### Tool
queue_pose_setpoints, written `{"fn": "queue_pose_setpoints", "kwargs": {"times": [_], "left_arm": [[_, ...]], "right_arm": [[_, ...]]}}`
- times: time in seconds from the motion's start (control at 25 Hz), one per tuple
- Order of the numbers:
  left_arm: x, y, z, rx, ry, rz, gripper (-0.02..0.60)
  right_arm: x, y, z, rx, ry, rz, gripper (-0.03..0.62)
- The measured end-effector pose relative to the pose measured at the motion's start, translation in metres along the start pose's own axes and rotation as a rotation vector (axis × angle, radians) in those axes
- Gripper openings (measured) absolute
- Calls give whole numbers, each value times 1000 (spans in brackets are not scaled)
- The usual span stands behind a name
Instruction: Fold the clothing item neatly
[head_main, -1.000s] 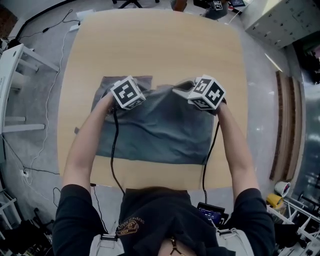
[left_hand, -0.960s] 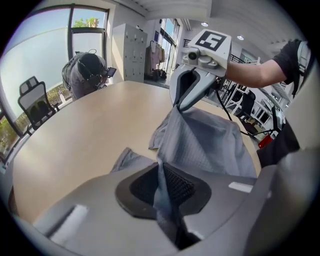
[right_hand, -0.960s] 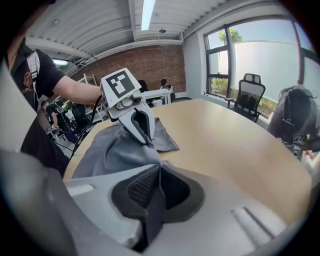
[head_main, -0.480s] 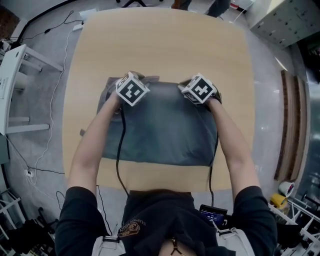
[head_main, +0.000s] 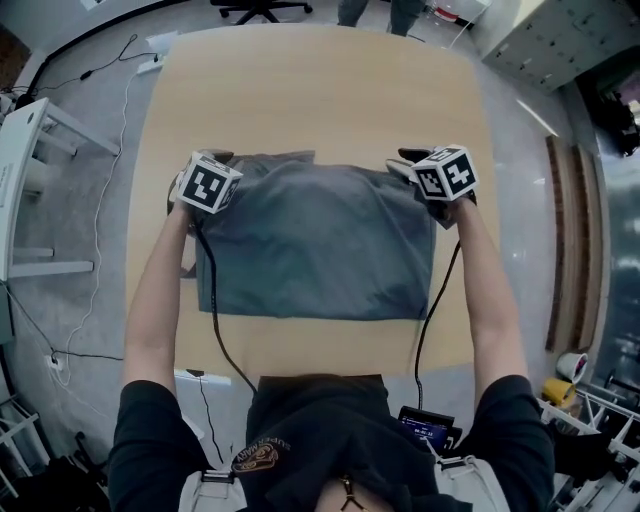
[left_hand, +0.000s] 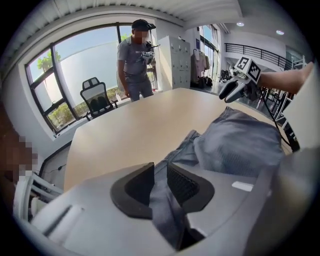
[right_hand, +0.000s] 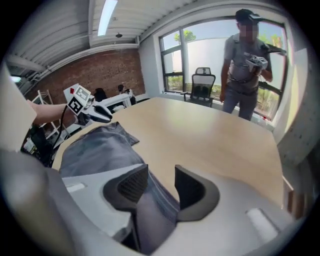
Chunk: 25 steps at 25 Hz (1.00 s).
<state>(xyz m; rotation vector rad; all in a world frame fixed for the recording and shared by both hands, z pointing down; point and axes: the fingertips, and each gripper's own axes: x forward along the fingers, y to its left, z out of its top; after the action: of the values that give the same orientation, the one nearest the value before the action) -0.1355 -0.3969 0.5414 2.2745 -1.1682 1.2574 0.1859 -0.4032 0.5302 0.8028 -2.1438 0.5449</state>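
Note:
A grey garment (head_main: 320, 245) lies folded into a flat rectangle on the wooden table (head_main: 320, 90). My left gripper (head_main: 205, 170) is at its far left corner. In the left gripper view a strand of the garment (left_hand: 240, 145) fills the narrow gap of that gripper (left_hand: 157, 172), whose jaws have just been closing on it. My right gripper (head_main: 412, 165) is at the far right corner. Its jaws (right_hand: 161, 182) have just been opening and stand wide. The garment (right_hand: 100, 150) still lies between them, against the left pad only.
A person (left_hand: 137, 55) stands at the table's far side holding a device, with an office chair (left_hand: 97, 97) beside them. A white desk (head_main: 30, 150) stands left of the table. Black gripper cables (head_main: 215, 310) trail over the garment's near corners.
Both grippers have carried the garment's folded edge away from me and then moved apart to its far corners. The garment now lies flatter and wider. The right jaws have opened.

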Motion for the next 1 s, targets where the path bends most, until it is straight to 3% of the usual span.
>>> {"fn": "queue_pose_setpoints", "kwargs": {"times": [0.12,0.28,0.4,0.48,0.56,0.64,0.68,0.84,1.0], "left_arm": [[-1,11,-27,-33,46,14,89],[3,5,-51,-77,101,-50,113],[12,5,-58,-108,122,-52,117],[17,3,-60,-124,132,-45,77],[19,4,-60,-121,139,-24,15],[17,11,-61,-105,144,14,14],[14,16,-62,-101,145,39,14],[-1,42,-76,-138,149,130,12],[4,50,-89,-196,135,131,12]], "right_arm": [[-27,-19,-29,52,25,-79,158],[-40,-29,-64,122,34,-147,158],[-39,-35,-91,176,55,-183,158],[-34,-36,-107,194,82,-198,158],[-27,-37,-117,209,106,-199,139],[-25,-36,-119,225,112,-186,23],[-26,-36,-118,225,107,-184,9],[-36,-47,-116,210,83,-218,6],[-36,-64,-124,259,70,-291,6]]}}
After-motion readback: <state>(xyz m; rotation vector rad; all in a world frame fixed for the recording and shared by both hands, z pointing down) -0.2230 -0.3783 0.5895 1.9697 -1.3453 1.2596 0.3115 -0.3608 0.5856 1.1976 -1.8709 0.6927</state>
